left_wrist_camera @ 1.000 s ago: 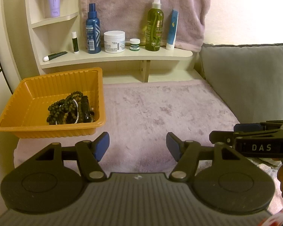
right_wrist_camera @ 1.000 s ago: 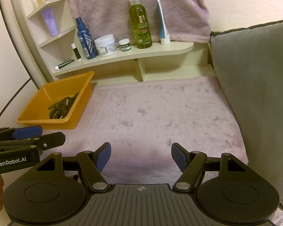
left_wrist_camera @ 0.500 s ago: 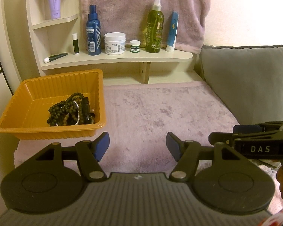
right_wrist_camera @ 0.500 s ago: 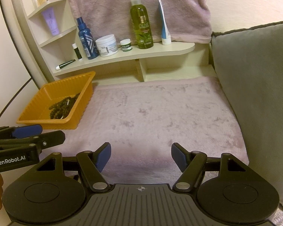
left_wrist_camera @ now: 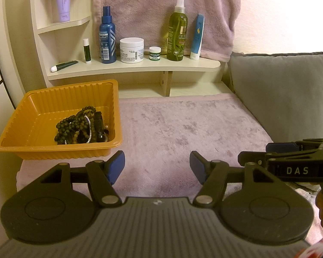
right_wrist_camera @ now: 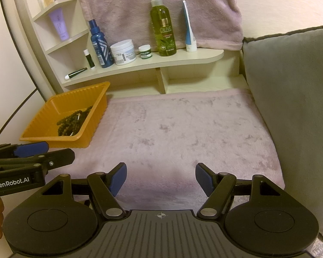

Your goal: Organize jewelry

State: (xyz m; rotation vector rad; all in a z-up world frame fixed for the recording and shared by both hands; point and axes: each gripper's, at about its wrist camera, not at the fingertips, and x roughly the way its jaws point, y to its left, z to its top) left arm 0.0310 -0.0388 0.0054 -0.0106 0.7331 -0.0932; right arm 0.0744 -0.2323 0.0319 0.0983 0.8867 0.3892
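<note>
Jewelry (left_wrist_camera: 79, 126) sits heaped in the orange tray (left_wrist_camera: 32, 111) at the left edge of the pink blanket (left_wrist_camera: 183, 129), bunched vs. the tray's right wall & near corner: dark bead strands, a thin white-bead strand, a dark oblong piece I can't identify. Blanket ahead shows no loose pieces, so I judge sorting is either done or not begun; can't tell which. If the step in hand is pulling a piece out, my left gripper (left_wrist_camera: 157, 167) is the closer one: come in over the tray's near rim from above, go for a single loop at the pile's top, not the middle, since strands look tangled & a deep grab prob. drags the whole clump or tips the light tray. Lift slow, let the rest drop away. Claw state: left jaws spread wide, nothing between the blue pads (left_wrist_camera: 116, 167), touching nothing, hovering over the blanket just this side of the tray. Right gripper (right_wrist_camera: 159, 179) same: jaws wide apart, empty, over bare blanket, well apart from the tray, w/ the gray cushion (right_wrist_camera: 290, 107) on its right.
</note>
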